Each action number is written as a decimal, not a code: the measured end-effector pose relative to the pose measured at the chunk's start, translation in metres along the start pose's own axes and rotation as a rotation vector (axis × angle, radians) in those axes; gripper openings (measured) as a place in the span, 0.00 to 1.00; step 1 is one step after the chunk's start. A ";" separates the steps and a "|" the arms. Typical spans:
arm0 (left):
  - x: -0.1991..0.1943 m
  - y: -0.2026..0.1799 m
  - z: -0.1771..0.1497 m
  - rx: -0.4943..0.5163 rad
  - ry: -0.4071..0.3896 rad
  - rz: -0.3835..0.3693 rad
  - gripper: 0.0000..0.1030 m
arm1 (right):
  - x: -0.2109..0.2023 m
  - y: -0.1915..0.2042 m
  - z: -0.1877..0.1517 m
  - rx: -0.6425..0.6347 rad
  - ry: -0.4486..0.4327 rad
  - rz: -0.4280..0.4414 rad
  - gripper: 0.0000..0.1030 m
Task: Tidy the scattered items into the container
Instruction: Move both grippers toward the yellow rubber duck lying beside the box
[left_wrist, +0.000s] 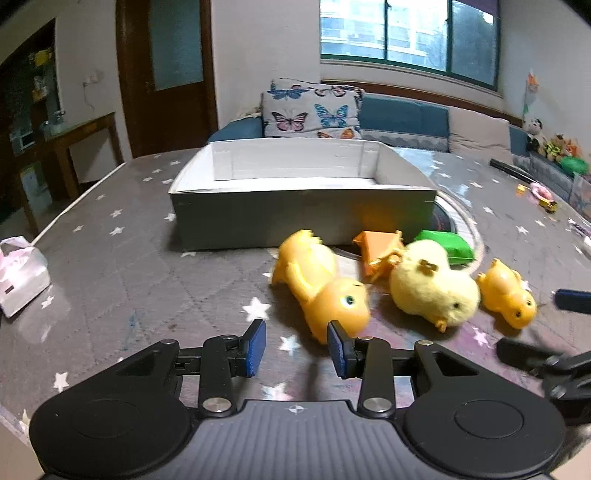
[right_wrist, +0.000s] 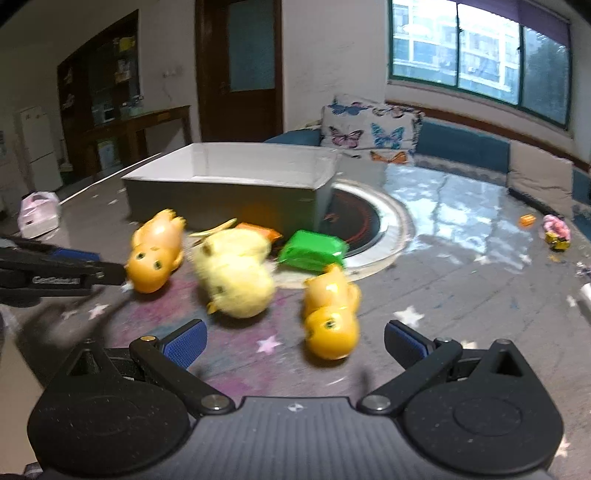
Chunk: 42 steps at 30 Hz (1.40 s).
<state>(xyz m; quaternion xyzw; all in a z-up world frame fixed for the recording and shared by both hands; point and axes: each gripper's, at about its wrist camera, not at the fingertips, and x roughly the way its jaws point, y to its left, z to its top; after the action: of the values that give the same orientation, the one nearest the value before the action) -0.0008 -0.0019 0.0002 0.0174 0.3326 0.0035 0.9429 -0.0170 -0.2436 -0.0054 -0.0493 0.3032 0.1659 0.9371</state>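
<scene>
My left gripper (left_wrist: 297, 347) hangs low over the starred table (left_wrist: 122, 266), jaws partly open with nothing between them; the big duck's (left_wrist: 325, 284) head lies just past my right fingertip. My right gripper (right_wrist: 295, 341) is spread wide and empty, and the small duck (right_wrist: 332, 314) lies on its side between and just ahead of its fingers.

Between the two ducks lies the fuzzy chick (left_wrist: 432, 282), close to both. Behind it an orange piece (left_wrist: 376, 251) and a green block (left_wrist: 445, 245) lie near the front wall of the box (left_wrist: 303, 218), which stands open farther back on the table. A round inset plate (right_wrist: 364, 221) shows beside the box's right corner.

A pink tissue pack (left_wrist: 20, 275) lies well off left. Small clutter (right_wrist: 556, 230) lies far right; I cannot make out what it is.
</scene>
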 end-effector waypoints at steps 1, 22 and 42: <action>-0.001 -0.002 0.000 0.004 0.004 -0.003 0.38 | -0.001 0.003 -0.001 -0.007 0.002 0.005 1.00; -0.007 -0.024 -0.007 0.058 0.067 -0.051 0.38 | -0.005 0.038 -0.009 -0.059 0.083 0.071 1.00; -0.009 -0.029 -0.009 0.074 0.076 -0.048 0.38 | -0.006 0.037 -0.005 -0.043 0.095 0.069 1.00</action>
<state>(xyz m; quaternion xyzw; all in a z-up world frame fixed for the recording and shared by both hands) -0.0135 -0.0304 -0.0024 0.0441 0.3684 -0.0309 0.9281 -0.0373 -0.2119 -0.0057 -0.0669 0.3453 0.2023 0.9140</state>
